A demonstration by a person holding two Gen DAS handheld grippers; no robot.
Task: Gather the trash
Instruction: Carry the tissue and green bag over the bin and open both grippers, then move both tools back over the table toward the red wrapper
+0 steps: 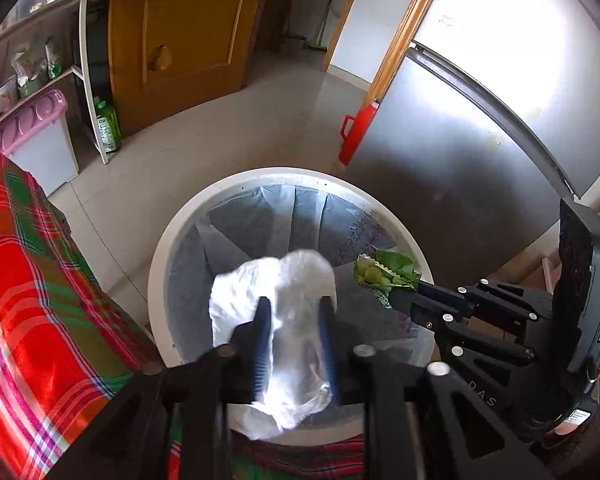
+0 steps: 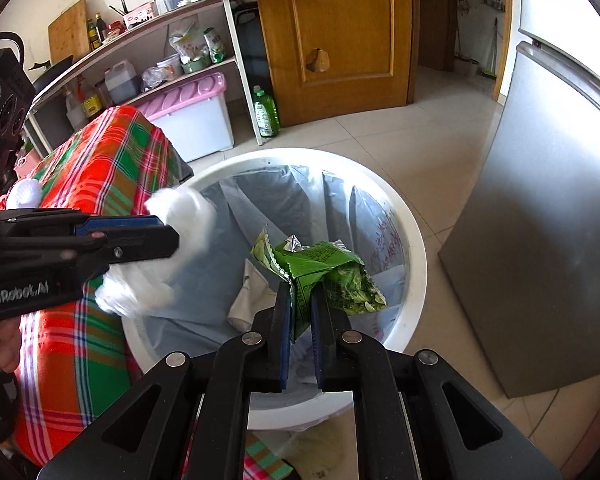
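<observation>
A round white trash bin (image 1: pixel 168 248) with a translucent liner stands on the floor below both grippers; it also shows in the right wrist view (image 2: pixel 416 264). My left gripper (image 1: pixel 294 304) is shut on a crumpled white plastic bag (image 1: pixel 284 288) and holds it over the bin's mouth; the bag also shows in the right wrist view (image 2: pixel 180 216). My right gripper (image 2: pixel 300 292) is shut on a green snack wrapper (image 2: pixel 328 268) over the bin; the wrapper also shows in the left wrist view (image 1: pixel 384 272). Some pale trash (image 2: pixel 248 300) lies in the bin.
A table with a red and green plaid cloth (image 1: pixel 28 264) stands left of the bin. A steel fridge (image 2: pixel 540 220) stands right of it. A shelf unit (image 2: pixel 148 60), a pink-lidded box (image 2: pixel 192 108), a green bottle (image 2: pixel 266 114) and a wooden door (image 2: pixel 340 32) are behind.
</observation>
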